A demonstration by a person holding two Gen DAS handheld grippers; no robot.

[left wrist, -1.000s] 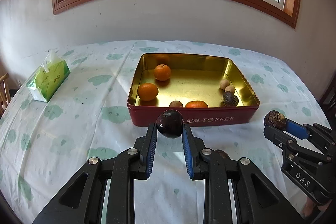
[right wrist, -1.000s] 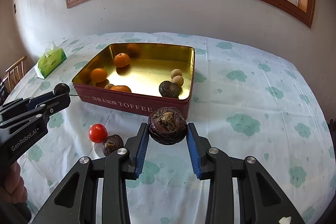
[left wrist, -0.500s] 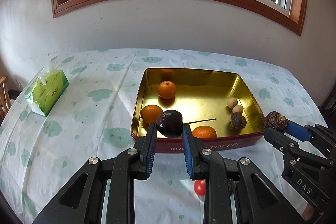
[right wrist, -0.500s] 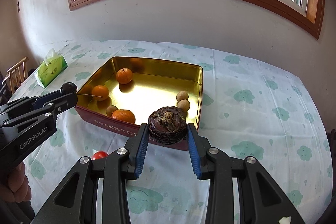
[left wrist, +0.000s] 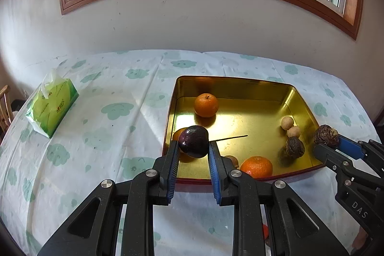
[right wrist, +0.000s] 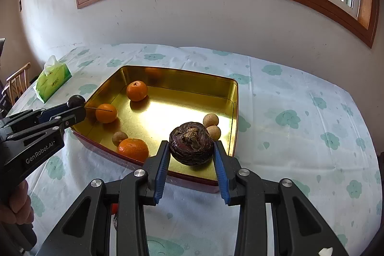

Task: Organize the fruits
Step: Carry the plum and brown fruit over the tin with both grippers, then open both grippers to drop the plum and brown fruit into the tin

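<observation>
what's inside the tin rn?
In the tin: three oranges, three small tan fruits, one wrinkled dark fruit. The held fruits hide some floor.

A smooth dark purple fruit (left wrist: 194, 141) sits low centre in the left wrist view, pinched above the gold tin (left wrist: 240, 83). A wrinkled brown fruit (right wrist: 191, 142) sits low centre in the right wrist view. Inside the tin lie three oranges (left wrist: 206, 104), small tan fruits (left wrist: 287, 122) and another wrinkled one (left wrist: 294, 146).
</observation>
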